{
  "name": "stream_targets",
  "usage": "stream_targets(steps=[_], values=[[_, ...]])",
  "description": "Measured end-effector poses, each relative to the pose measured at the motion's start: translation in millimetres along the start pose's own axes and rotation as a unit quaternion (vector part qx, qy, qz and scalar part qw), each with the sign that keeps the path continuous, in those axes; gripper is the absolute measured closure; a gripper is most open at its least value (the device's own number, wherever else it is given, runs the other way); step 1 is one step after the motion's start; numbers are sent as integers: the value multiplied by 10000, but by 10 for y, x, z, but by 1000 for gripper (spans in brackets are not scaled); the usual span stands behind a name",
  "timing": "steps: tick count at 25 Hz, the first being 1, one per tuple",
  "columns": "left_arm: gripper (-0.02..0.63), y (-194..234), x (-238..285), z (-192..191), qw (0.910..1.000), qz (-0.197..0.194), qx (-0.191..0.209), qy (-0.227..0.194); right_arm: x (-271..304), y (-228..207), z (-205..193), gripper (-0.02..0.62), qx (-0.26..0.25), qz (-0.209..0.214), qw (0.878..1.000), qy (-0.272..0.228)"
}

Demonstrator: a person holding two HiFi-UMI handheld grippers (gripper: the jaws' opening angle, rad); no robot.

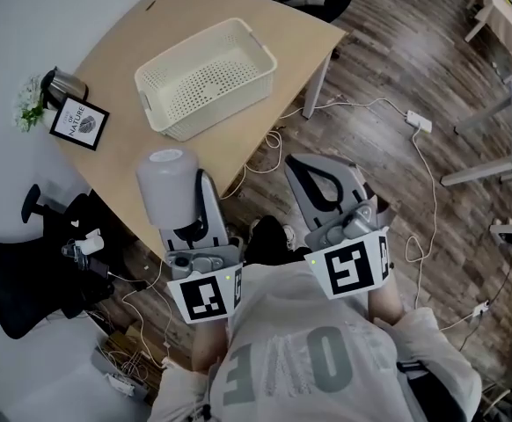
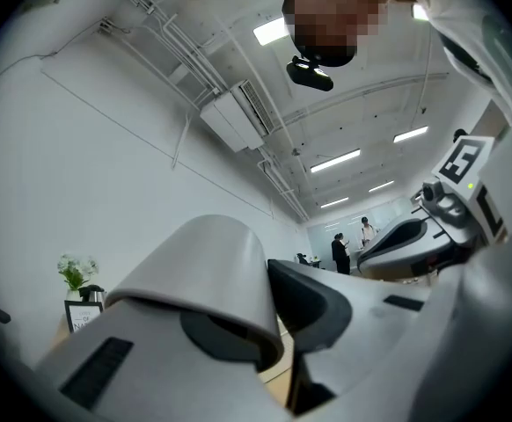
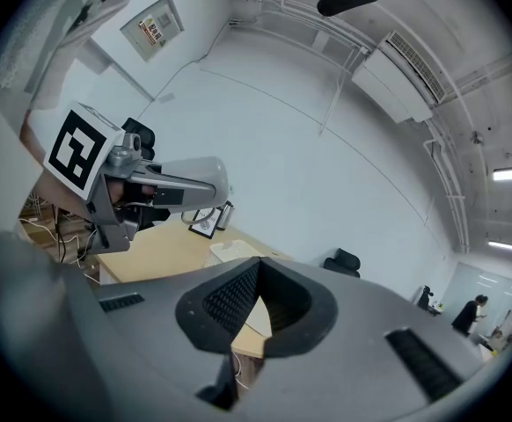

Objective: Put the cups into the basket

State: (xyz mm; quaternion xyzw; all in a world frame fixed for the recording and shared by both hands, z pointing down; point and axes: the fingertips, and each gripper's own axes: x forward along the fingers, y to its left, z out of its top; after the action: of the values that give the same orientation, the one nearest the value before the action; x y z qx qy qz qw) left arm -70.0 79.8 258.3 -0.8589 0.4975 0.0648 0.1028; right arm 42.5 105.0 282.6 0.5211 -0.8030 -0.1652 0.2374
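The wood-plank floor (image 1: 414, 60) fills the right side of the head view, with a white cable (image 1: 423, 174) trailing across it. The light wooden table (image 1: 124, 69) stands at upper left. On the table, the pale perforated basket (image 1: 186, 121) sits near the middle with its open side up. A black office chair (image 1: 18, 271) stands at lower left, beside the table. Your left gripper (image 1: 186, 192) is raised over the near edge of the table and is clamped on the cup (image 1: 166, 187). In the left gripper view, one jaw presses each side of the cup's wall. The cup is pale grey; its closed end points away from the gripper body and its dark mouth faces back toward the camera. The cup is outside the basket, apart from it and on the side nearer to you. Your right gripper (image 1: 318, 176) is held over the floor, just beside the left one. Its ribbed pads meet at the tips and nothing sits between them. At the table's left corner stand a framed picture (image 1: 79, 122), a metal pot (image 1: 62, 84) and a small plant (image 1: 30, 104).
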Motion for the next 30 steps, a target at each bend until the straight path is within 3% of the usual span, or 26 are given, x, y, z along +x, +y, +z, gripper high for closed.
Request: stream_targets(steps=[10,22,30], values=[[557,230,625,-195,9997,167,149,63,542,-350,-90,597,-88,37,9999,-129],[558,916,1859,-551,9977,629,190,146,2024,-1047,-43,597,-410,510,9975,-282],[558,1331,2354,-763,9949,845,434,349,2820,-1242,6,597,-455,851,9943,-463]])
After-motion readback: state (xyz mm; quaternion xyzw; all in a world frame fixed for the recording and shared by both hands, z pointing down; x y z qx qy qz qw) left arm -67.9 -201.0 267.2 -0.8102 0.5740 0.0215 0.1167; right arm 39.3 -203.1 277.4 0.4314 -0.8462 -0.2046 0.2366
